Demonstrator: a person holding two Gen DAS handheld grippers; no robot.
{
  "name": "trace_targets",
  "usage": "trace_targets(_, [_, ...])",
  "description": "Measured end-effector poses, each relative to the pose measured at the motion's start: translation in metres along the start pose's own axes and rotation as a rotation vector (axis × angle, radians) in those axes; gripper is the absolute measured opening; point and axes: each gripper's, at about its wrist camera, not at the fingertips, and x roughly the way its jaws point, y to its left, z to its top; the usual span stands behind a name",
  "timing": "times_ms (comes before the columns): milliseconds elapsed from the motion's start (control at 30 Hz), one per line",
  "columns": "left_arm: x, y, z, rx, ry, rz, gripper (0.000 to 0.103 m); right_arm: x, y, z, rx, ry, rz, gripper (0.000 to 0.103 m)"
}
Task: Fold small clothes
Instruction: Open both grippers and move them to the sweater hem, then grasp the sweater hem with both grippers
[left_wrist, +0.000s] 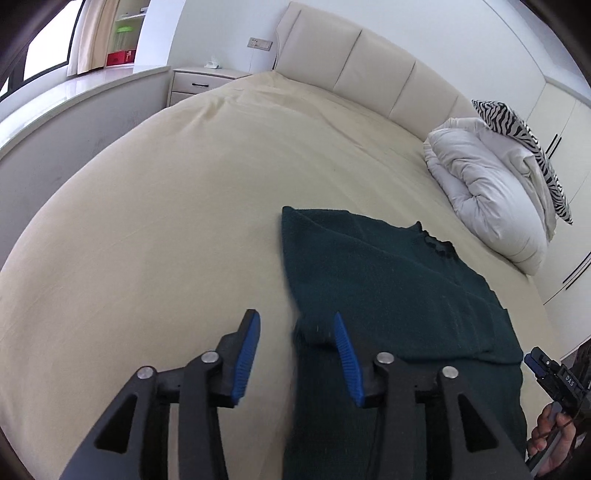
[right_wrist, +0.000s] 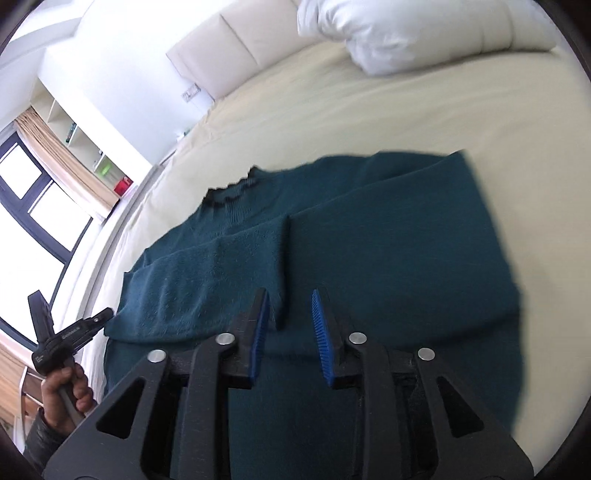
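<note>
1. Work item: dark green sweater, lying flat on the cream bed sheet, near the bed's front edge. Both sleeves folded in over the body; their cuffs meet approx. at the centre line, just ahead of my R jaws. Scalloped neckline points toward the headboard.

2. My left gripper: jaws apart, blue pads clear, nothing clamped. It hangs over the sweater's L edge; one pad is above bare sheet, the other above knit. Edge is blurred in the left wrist view.

3. My right gripper: jaws apart, nothing clamped. The cuff edge of the folded sleeve shows in the gap between the pads; contact w/ fabric: cannot tell.

4. Clearance: wide bare sheet to the L of the sweater and beyond it up to the headboard. R side obstructed farther back by a white duvet w/ zebra-print pillow on top. Nightstand sits off the far L corner.
</note>
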Motion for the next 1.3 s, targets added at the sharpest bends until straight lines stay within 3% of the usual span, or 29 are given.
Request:
trace_targets(100, [-0.043, 0.009, -0.031, -0.008, 0.016, -0.043, 0.060, -0.052, -0.001, -0.024, -0.009, -0.075, -0.014, 0.076])
trace_targets(267, [-0.095, 0.028, -0.094, -0.051, 0.087, -0.119, 0.065, -0.107, -0.002, -0.066, -0.039, -0.052, 0.001, 0.076])
trace_targets(467, [-0.116, 0.047, -0.165, -0.123, 0.236, -0.191, 0.065, -0.158, -0.026, -0.120, 0.028, -0.024, 0.035, 0.076])
trace_targets(700, [-0.128, 0.069, -0.193, -0.243, 0.319, -0.351, 0.064, -0.176, -0.057, -0.161, 0.160, 0.115, 0.139, 0.076])
trace_targets(833, [-0.125, 0.065, -0.198, -0.236, 0.371, -0.384, 0.062, -0.186, -0.070, -0.181, 0.217, 0.153, 0.165, 0.076])
trace_targets(933, [-0.121, 0.066, -0.200, -0.257, 0.391, -0.393, 0.054, -0.193, -0.081, -0.191, 0.250, 0.163, 0.168, 0.075])
trace_targets(1067, [-0.118, 0.074, -0.202, -0.296, 0.404, -0.387, 0.035, -0.208, -0.096, -0.200, 0.307, 0.167, 0.185, 0.074])
trace_targets(1233, [-0.119, 0.074, -0.202, -0.284, 0.403, -0.373, 0.027, -0.221, -0.113, -0.201, 0.353, 0.170, 0.137, 0.074])
trace_targets(1300, [-0.119, 0.073, -0.202, -0.278, 0.404, -0.365, 0.018, -0.223, -0.120, -0.203, 0.383, 0.180, 0.137, 0.074])
